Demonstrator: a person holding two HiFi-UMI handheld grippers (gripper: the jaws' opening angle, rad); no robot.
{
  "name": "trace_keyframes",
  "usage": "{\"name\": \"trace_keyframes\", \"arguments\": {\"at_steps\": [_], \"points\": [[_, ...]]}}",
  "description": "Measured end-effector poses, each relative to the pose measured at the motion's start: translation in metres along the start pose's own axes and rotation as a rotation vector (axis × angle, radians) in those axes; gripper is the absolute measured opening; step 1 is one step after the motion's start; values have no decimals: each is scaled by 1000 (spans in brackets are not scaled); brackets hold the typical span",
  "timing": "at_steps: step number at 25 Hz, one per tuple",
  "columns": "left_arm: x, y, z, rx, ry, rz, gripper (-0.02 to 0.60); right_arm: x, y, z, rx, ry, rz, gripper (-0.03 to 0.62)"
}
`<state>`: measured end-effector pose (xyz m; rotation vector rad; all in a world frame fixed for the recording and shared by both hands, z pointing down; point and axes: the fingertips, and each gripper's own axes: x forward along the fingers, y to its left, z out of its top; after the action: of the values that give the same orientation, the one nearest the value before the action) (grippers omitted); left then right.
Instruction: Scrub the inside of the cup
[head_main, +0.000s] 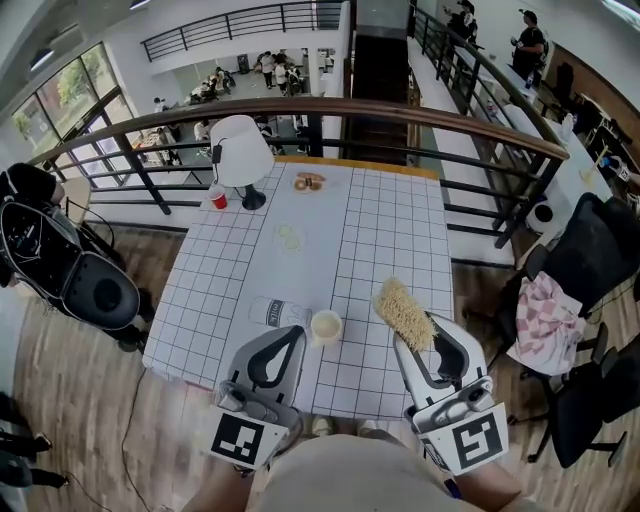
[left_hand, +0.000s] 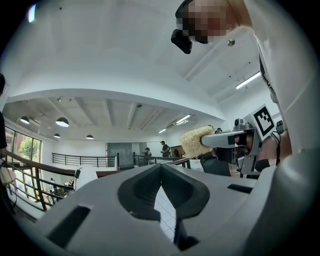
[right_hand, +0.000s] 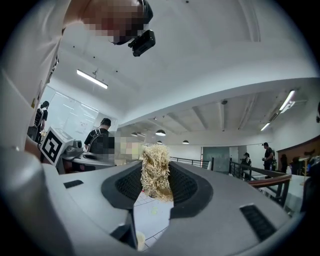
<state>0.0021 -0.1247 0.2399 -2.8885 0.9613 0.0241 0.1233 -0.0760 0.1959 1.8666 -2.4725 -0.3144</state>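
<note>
A small cream cup (head_main: 326, 325) stands upright near the front edge of the white grid-patterned table (head_main: 380, 230). My left gripper (head_main: 297, 332) hovers just left of the cup. Its jaws meet tip to tip with nothing between them (left_hand: 161, 166). My right gripper (head_main: 420, 338) is to the cup's right, shut on a straw-coloured loofah scrubber (head_main: 405, 312) that sticks out past its tips. In the right gripper view the scrubber (right_hand: 156, 172) fills the gap between the jaws, and the cup (right_hand: 140, 240) shows low down. The scrubber (left_hand: 197, 141) also appears in the left gripper view.
A clear bottle (head_main: 275, 312) lies left of the cup. Further back stand a white lamp (head_main: 240, 150), a red cup (head_main: 218, 199) and a brown item (head_main: 309, 182). A railing (head_main: 400, 110) runs behind the table. A chair with a pink checked cloth (head_main: 545, 320) is at right.
</note>
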Motion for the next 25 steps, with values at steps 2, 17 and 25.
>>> {"name": "trace_keyframes", "arguments": {"at_steps": [2,17,25], "points": [[-1,-3,-3,-12,9,-2,14,-3,3,-6,-4,16,10,133],[-1,-6,-8,-9,36,0,14,-7,4,-19,2,74,26,132],[-4,-2,-6,-2,47,24,14,-8,0,-10,-4,24,1,133]]}}
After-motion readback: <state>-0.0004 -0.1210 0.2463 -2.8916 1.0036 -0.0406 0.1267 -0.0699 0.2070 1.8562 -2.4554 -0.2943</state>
